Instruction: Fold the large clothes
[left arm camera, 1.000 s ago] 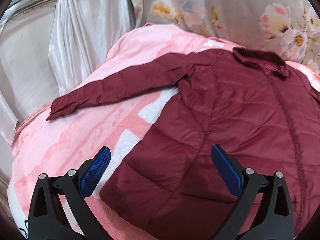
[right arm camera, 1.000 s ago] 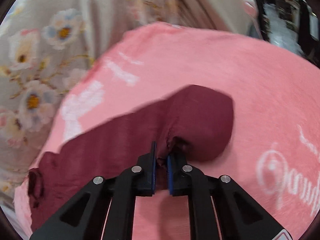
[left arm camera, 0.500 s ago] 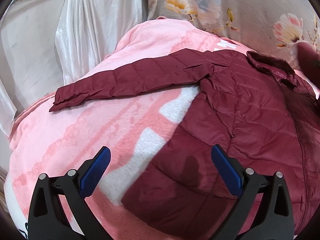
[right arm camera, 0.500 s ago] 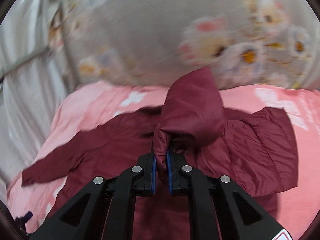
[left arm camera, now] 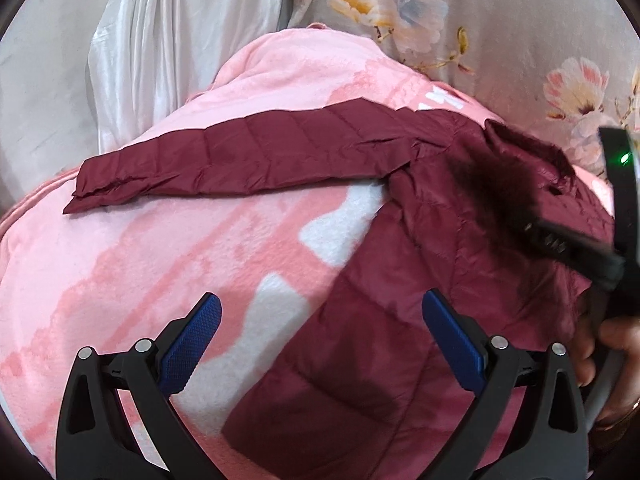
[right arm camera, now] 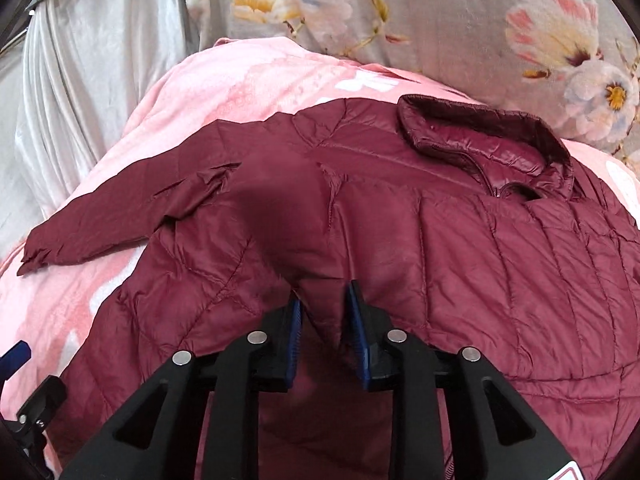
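Observation:
A maroon quilted jacket [right arm camera: 460, 248] lies front up on a pink blanket [left arm camera: 160, 264], collar [right arm camera: 480, 140] at the far side. Its left sleeve [left arm camera: 248, 152] stretches out to the left. Its right sleeve [right arm camera: 288, 224] is folded across the chest. My right gripper [right arm camera: 323, 308] has its jaws partly apart around the sleeve end, which still lies between the pads. My left gripper [left arm camera: 320, 332] is open and empty, hovering over the jacket's lower left edge. The right gripper's body [left arm camera: 580, 248] shows at the right of the left wrist view.
A grey floral curtain [right arm camera: 440, 12] hangs behind the bed. White satin drapes [left arm camera: 160, 40] hang at the left. The blanket drops off at the left and near edges.
My right gripper carried the right sleeve from the right side over the jacket's chest, lowered it, and its jaws parted. My left gripper shifted left, staying open.

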`<state>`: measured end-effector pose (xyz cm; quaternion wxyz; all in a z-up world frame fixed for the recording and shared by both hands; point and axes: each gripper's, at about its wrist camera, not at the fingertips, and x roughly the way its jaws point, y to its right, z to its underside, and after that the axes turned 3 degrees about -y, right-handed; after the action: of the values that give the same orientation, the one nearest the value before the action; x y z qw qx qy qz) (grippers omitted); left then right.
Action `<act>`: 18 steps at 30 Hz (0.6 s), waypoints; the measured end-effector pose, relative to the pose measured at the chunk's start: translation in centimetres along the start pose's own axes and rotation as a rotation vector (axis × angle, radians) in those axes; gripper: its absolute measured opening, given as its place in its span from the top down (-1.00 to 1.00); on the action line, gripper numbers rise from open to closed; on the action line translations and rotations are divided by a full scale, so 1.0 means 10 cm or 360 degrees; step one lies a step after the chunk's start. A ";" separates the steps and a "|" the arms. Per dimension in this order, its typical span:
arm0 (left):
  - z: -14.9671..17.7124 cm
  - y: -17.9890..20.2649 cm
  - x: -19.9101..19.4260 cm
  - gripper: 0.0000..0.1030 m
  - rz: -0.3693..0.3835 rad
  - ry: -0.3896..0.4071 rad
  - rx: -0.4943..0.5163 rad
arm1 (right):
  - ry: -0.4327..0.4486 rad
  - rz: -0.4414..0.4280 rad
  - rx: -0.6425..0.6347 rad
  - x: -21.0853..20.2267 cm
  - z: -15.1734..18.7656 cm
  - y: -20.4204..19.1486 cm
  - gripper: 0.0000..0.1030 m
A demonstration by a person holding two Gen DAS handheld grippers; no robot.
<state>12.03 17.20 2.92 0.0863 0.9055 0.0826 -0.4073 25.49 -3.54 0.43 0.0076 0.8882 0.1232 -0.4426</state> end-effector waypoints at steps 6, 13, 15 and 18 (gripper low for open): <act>-0.18 0.14 -0.04 -0.91 0.0190 -0.0013 -0.0033 | 0.0011 -0.0139 0.0004 -0.20 0.15 0.04 0.14; -0.53 0.64 0.29 -0.91 0.0568 -0.0226 -0.0033 | 0.0164 -0.0054 0.0273 -0.75 0.42 0.93 -0.09; -0.61 0.83 0.50 -0.91 0.0638 -0.0319 -0.0052 | 0.0186 0.0021 0.0449 -0.84 0.48 1.38 -0.10; -0.68 1.03 0.84 -0.90 0.0694 -0.0457 -0.0107 | 0.0248 0.0081 0.0895 -0.97 0.67 2.23 -0.11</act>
<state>24.73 9.35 2.02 0.2127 0.8315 -0.1140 -0.5004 19.69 -28.05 1.86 -0.2372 0.8896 -0.0265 -0.3895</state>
